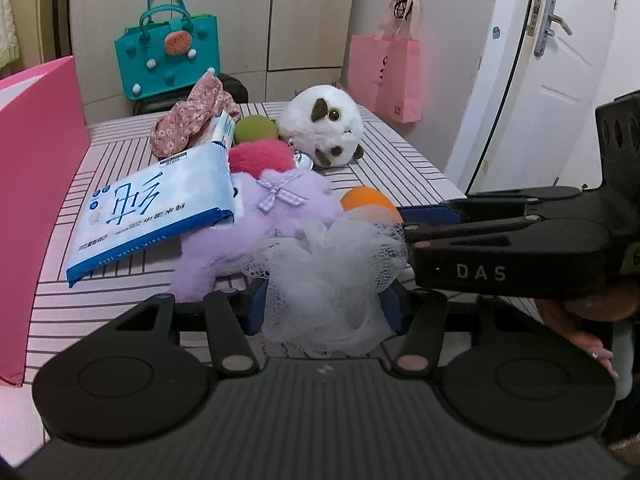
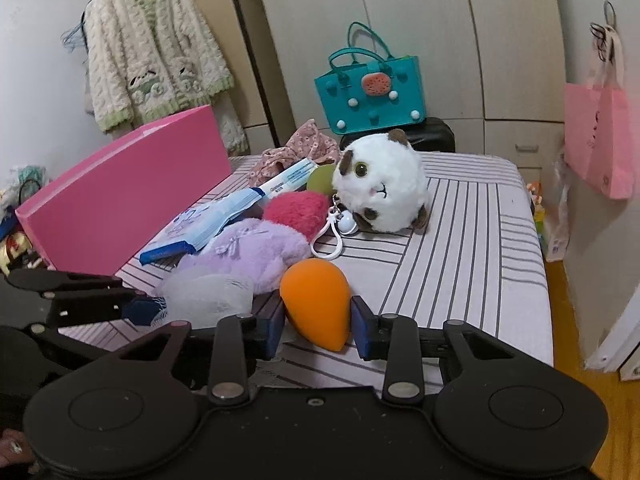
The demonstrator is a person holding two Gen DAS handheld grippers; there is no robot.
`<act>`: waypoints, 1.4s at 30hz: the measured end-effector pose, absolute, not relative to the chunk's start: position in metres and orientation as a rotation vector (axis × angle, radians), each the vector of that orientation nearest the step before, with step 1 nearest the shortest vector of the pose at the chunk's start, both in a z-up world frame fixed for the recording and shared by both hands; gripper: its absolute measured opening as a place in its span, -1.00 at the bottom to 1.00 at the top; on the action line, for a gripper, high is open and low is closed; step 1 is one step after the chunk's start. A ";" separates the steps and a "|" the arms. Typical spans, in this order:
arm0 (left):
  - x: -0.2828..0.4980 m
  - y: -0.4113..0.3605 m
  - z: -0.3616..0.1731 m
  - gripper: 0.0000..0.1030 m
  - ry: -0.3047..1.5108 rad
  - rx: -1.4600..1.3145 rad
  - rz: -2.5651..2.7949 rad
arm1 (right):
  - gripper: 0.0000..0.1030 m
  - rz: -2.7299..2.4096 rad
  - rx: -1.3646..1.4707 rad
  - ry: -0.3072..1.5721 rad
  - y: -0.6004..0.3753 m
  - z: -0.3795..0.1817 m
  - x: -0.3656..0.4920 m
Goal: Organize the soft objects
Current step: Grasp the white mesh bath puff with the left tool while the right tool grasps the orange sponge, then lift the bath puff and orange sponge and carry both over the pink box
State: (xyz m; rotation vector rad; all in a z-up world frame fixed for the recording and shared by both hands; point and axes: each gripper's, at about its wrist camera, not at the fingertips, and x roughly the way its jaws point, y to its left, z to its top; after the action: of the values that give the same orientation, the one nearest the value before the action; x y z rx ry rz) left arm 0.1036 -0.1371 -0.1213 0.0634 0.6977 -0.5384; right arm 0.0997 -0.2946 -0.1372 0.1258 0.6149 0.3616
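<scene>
A white mesh bath pouf (image 1: 324,280) sits between the blue pads of my left gripper (image 1: 325,312), which press on its sides. From the right, my right gripper (image 1: 408,224) reaches in beside it. In the right wrist view, my right gripper (image 2: 318,326) is shut on an orange egg-shaped sponge (image 2: 316,300) resting on the striped table cover (image 2: 460,240). The left gripper (image 2: 132,296) and the pouf (image 2: 208,296) show at the left. Just behind lie a purple plush (image 2: 248,248), a pink plush (image 2: 296,208) and a white round plush (image 2: 384,192).
A tall pink box (image 2: 132,192) stands along the table's left side. A wet wipes pack (image 1: 156,216), a green ball (image 1: 256,130) and floral fabric (image 1: 192,120) lie further back. Beyond the table are a teal bag (image 2: 372,92) and a hanging pink paper bag (image 2: 600,140).
</scene>
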 end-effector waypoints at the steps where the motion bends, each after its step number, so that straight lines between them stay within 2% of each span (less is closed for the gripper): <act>1: 0.103 -0.137 -0.122 -0.03 0.694 0.063 -0.540 | -0.22 0.359 0.128 0.613 -0.296 -0.138 0.099; 5: 0.106 -0.131 -0.122 -0.24 0.703 0.032 -0.561 | -0.22 0.356 0.139 0.615 -0.296 -0.138 0.098; 11: 0.109 -0.121 -0.122 -0.32 0.735 -0.020 -0.577 | -0.22 0.351 0.138 0.625 -0.296 -0.136 0.095; 42: 0.091 -0.079 -0.094 -0.34 0.950 0.071 -0.687 | -0.22 0.316 0.090 0.735 -0.261 -0.108 0.044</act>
State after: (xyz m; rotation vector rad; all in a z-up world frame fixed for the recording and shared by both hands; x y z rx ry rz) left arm 0.0914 -0.0788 -0.0940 0.0708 0.9503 -0.6869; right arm 0.0444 -0.2606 -0.1077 0.0900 0.7354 0.3156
